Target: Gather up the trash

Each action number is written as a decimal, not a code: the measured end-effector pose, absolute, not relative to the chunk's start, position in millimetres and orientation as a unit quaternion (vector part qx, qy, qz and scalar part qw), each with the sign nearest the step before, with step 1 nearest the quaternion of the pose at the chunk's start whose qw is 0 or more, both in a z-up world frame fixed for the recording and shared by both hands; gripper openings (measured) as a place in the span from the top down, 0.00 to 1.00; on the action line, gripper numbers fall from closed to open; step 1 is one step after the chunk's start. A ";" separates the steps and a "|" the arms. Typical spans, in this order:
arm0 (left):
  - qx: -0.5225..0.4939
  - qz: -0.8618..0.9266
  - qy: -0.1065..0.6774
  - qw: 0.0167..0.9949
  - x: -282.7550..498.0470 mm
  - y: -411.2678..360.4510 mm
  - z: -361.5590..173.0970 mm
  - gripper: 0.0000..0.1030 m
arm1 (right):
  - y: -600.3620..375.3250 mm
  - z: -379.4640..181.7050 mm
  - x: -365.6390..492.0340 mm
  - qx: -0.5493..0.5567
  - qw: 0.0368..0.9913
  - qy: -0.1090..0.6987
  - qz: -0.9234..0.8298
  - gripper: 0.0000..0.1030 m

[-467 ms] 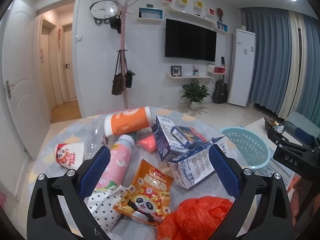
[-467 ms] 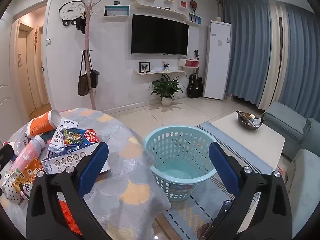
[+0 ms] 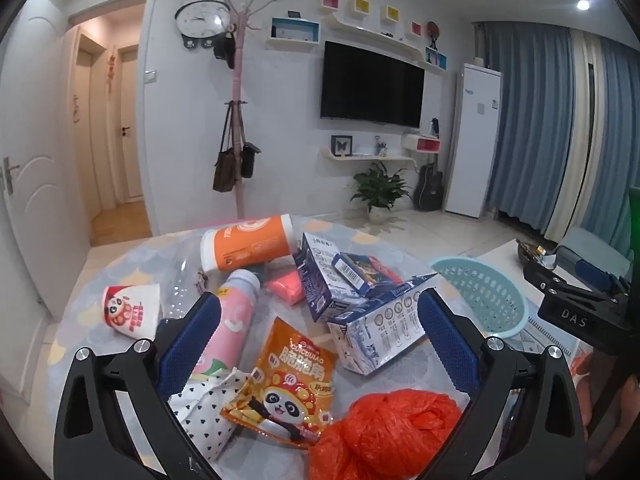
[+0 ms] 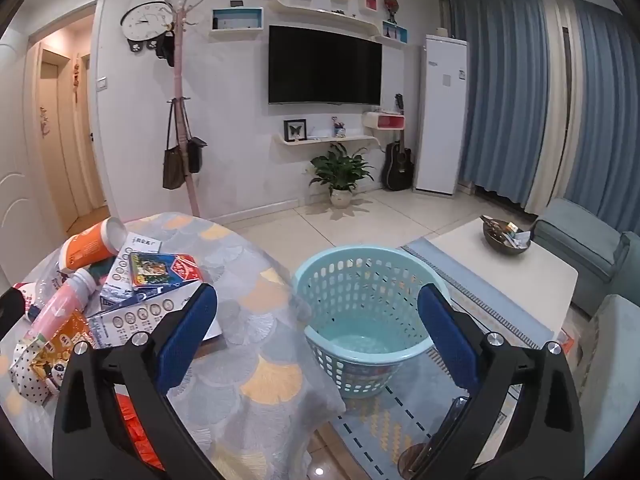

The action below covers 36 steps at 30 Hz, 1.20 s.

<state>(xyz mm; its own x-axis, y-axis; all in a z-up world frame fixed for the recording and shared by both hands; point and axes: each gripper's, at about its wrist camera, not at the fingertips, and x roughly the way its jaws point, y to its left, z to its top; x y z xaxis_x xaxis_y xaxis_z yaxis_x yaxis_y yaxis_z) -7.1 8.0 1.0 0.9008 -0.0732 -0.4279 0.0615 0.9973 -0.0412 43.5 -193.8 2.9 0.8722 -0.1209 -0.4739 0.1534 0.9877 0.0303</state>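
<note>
Showing task start | left gripper [image 3: 316, 344] spread, unladen, over trash on desk [image 4: 256, 280]: snack packet [image 3: 294, 380], red bag [image 3: 384, 432], cartons [image 3: 376, 316] | right gripper [image 4: 316, 340] spread, unladen, nearer basket [image 4: 366, 320] on floor right of desk | basket apparently bare; everything left to collect

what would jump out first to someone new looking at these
A heap of bright trash on the round table: an orange bag nearest, a panda snack packet behind it, an orange tub at the back. Right of the table, an empty teal basket stands on the floor.
</note>
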 end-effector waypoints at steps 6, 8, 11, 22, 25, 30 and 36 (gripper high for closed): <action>-0.015 -0.042 0.219 0.975 -8.2 7.1 2.9 0.07 | -186.6 2.5 43.0 0.023 0.967 0.243 -0.068 0.07; -0.016 -0.045 0.218 0.975 -9.0 7.4 2.8 0.07 | -185.4 3.7 44.3 0.023 0.967 0.244 -0.073 0.07; -0.016 -0.044 0.220 0.974 -8.5 7.3 2.4 0.07 | -187.6 4.0 44.7 0.031 0.966 0.246 -0.072 0.07; -0.025 -0.038 0.231 0.972 -4.5 14.7 -0.8 0.07 | -188.3 1.7 43.5 0.029 0.965 0.251 -0.071 0.07; -0.025 -0.040 0.230 0.972 -4.8 15.2 -0.7 0.07 | -187.1 2.0 44.4 0.031 0.965 0.251 -0.069 0.07; -0.021 -0.040 0.228 0.973 -5.0 15.9 -0.1 0.07 | -188.6 2.9 43.6 0.029 0.965 0.249 -0.072 0.07; -0.022 -0.041 0.230 0.972 -5.4 14.8 -0.7 0.07 | -190.3 0.1 45.4 0.029 0.964 0.255 -0.075 0.07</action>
<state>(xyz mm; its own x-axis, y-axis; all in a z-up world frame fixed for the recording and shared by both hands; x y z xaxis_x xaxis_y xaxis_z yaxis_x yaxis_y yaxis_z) -5.4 14.8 -0.7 0.8910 -0.0895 -0.4450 0.0693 0.9957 -0.0615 45.4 -190.3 0.1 0.8587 -0.1304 -0.4957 0.1600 0.9870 0.0175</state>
